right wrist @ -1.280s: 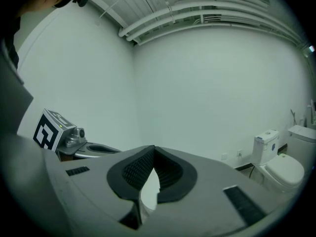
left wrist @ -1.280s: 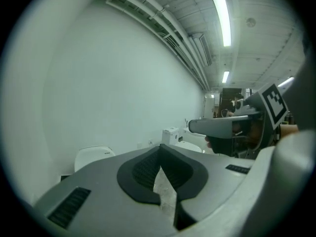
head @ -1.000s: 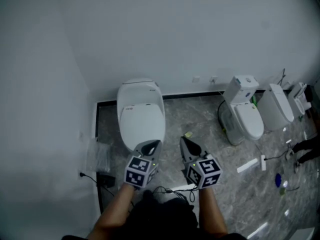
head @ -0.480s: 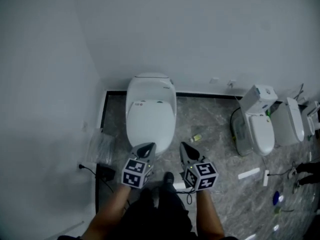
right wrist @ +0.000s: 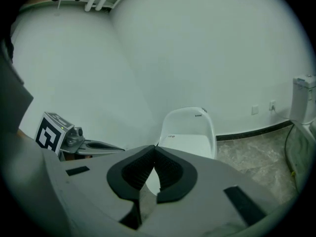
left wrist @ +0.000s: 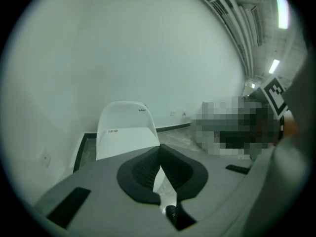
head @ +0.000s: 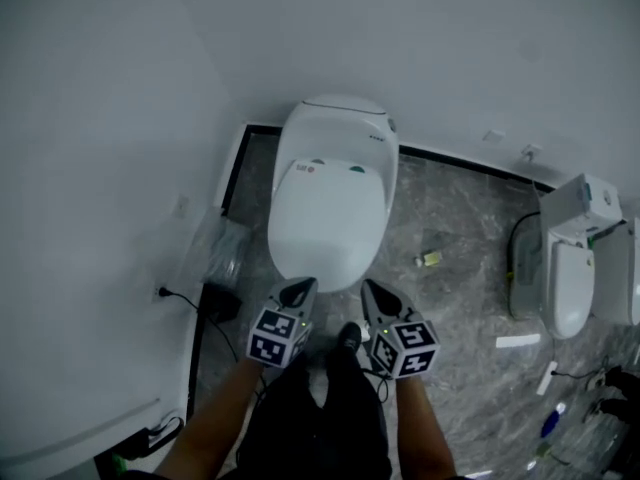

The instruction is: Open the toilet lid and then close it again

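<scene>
Standing over a white toilet set against a pale wall, a person holds a pair of tongs in each hand. The toilet lid is down, lying flat over the bowl. The left tongs and the right tongs hang side by side with a gap between them, both slanted downward. Their tips point at the lid's front edge from just short of it and touch nothing. Both pairs are closed, their ribbed black pads meeting at the tips with nothing caught between them. In each gripper view the lid lies directly ahead, beyond those closed tips. Left of the left tongs, a black power adapter sits on the grey marbled floor, its cord running to a wall socket. A crumpled clear plastic bag lies just beyond it. Ahead and to the right of the right tongs lies a small bottle-like object, too small to identify. Well off to the right stands a second toilet.
</scene>
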### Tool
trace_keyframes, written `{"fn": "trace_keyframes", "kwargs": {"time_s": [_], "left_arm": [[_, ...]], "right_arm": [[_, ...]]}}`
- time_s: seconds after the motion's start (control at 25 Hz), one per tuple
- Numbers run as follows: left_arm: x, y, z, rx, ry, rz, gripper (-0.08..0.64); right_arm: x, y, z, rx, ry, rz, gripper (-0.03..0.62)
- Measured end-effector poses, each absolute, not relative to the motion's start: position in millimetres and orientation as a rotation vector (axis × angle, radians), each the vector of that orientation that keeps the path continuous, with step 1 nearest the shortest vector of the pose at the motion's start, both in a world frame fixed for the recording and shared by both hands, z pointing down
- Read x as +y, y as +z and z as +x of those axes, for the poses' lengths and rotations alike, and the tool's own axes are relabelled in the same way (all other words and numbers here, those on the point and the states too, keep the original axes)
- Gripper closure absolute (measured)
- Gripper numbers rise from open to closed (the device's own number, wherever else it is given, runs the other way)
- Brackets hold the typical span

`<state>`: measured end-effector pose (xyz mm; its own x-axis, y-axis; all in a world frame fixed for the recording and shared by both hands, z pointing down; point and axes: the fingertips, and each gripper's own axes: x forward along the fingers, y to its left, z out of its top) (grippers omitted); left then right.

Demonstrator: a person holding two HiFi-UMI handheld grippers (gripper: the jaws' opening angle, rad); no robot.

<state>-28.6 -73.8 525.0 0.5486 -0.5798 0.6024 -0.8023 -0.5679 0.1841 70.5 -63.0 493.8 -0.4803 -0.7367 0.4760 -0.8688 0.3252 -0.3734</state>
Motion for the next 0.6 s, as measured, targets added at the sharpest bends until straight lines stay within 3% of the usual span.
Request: {"fn": "trace_keyframes", "kwargs": {"time_s": [0.52,0.6], "left_arm": [[-98.4,677.7,-72.8,-1.227,0.761,2.058,0.554],[-96.4,701.2,-83.8,-1.214,0.76,2.023,0.552]], "right_arm": [[-79.8,662.7,71.3,-2.172,1.209,1.411,0.577],[-81.0,685.3,72.6,-2.134,1.242,1.458,0.55]]}}
